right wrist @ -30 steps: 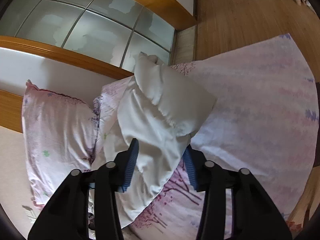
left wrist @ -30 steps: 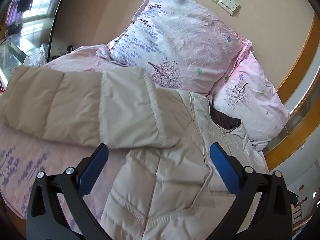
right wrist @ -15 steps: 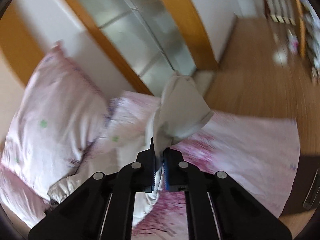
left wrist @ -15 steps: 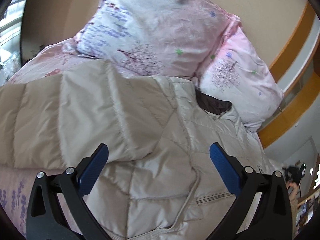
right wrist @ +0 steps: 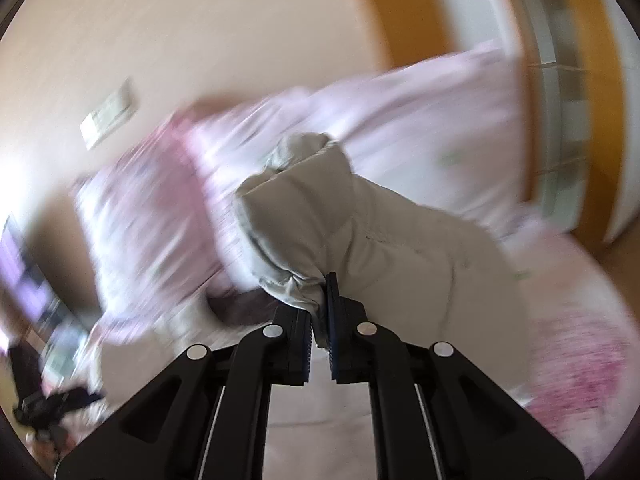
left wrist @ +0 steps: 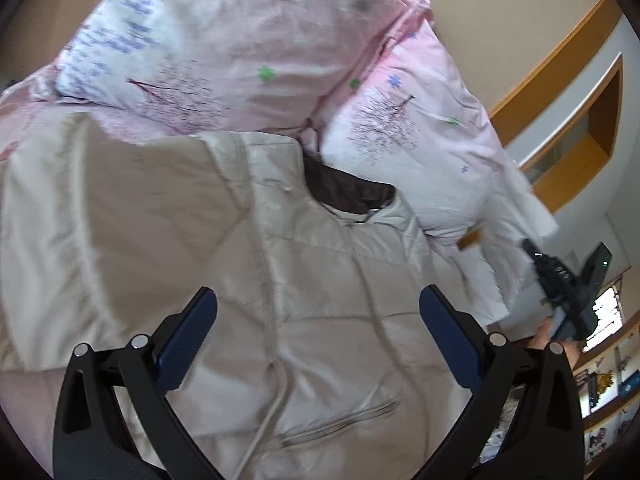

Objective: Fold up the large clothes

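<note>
The beige padded jacket (left wrist: 304, 292) is lying front-up below the pillows (left wrist: 280, 52); its right sleeve (right wrist: 320, 216), flat beside the body a second ago, is now swinging inward. Your right gripper (right wrist: 319, 320) is pinching the cuff, so the sleeve fold is underway. Your left gripper (left wrist: 318, 336) is hovering over the chest, jaws wide apart, holding nothing.

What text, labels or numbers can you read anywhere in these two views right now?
None can be read.
Beige puffer jacket: no label or brand showing; its dark collar lining bears no print that can be made out.
Floral pillows: pattern only, no words.
Shelf items at the lower right of the left view: too small to read.
Wall plate in the right view: blurred, no markings legible.
</note>
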A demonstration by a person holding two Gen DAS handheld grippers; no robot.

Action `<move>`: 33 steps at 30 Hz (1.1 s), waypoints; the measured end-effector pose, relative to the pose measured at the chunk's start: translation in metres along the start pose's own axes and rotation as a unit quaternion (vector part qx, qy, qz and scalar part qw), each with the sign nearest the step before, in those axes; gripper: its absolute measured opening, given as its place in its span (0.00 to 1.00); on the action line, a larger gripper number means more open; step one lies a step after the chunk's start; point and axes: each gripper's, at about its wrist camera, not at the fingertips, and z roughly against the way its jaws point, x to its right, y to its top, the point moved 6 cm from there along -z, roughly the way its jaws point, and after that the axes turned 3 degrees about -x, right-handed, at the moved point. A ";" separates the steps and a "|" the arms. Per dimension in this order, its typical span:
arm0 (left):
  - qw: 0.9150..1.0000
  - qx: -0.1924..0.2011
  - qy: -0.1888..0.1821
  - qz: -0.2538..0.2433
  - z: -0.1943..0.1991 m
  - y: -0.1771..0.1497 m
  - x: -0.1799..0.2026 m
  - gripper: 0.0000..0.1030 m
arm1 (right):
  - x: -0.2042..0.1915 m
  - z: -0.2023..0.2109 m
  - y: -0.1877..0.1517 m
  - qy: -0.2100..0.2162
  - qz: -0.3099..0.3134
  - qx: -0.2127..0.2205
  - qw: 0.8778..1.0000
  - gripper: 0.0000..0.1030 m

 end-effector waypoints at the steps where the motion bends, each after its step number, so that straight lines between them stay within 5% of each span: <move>1: 1.000 -0.004 -0.008 0.004 -0.005 0.001 0.003 0.98 | -0.019 -0.013 -0.009 0.016 0.011 -0.021 1.000 0.06; 5: 0.997 -0.039 -0.052 0.052 -0.031 0.001 0.007 0.97 | -0.075 -0.071 -0.068 0.039 0.062 -0.125 0.989 0.06; 10: 0.990 -0.079 -0.075 0.089 -0.065 -0.003 0.010 0.96 | -0.108 -0.103 -0.128 -0.010 0.162 -0.217 0.963 0.17; 12: 0.989 -0.092 -0.073 0.091 -0.076 -0.005 0.014 0.96 | -0.113 -0.104 -0.133 -0.029 0.199 -0.222 0.954 0.43; 13: 0.989 -0.097 -0.073 0.090 -0.080 -0.005 0.017 0.96 | -0.114 -0.099 -0.134 -0.027 0.205 -0.219 0.954 0.73; 14: 0.988 -0.103 -0.070 0.087 -0.087 -0.005 0.020 0.95 | -0.115 -0.091 -0.133 -0.017 0.205 -0.209 0.956 0.91; 18: 0.985 -0.125 -0.074 0.093 -0.110 -0.008 0.031 0.90 | -0.104 -0.060 -0.114 0.009 0.185 -0.177 0.967 0.91; 21: 0.984 -0.141 -0.060 0.094 -0.128 -0.010 0.035 0.75 | -0.080 -0.041 -0.098 0.027 0.116 -0.164 0.979 0.91; 24: 0.983 -0.151 -0.043 0.097 -0.146 -0.012 0.036 0.55 | -0.047 -0.025 -0.079 0.025 0.042 -0.143 0.989 0.91; 26: 0.983 -0.152 -0.033 0.100 -0.155 -0.011 0.033 0.20 | -0.023 -0.017 -0.062 0.009 0.003 -0.118 0.993 0.91; 33: 0.992 -0.093 -0.010 0.090 -0.120 0.000 0.012 0.14 | 0.000 -0.005 -0.041 -0.010 -0.026 -0.076 0.997 0.90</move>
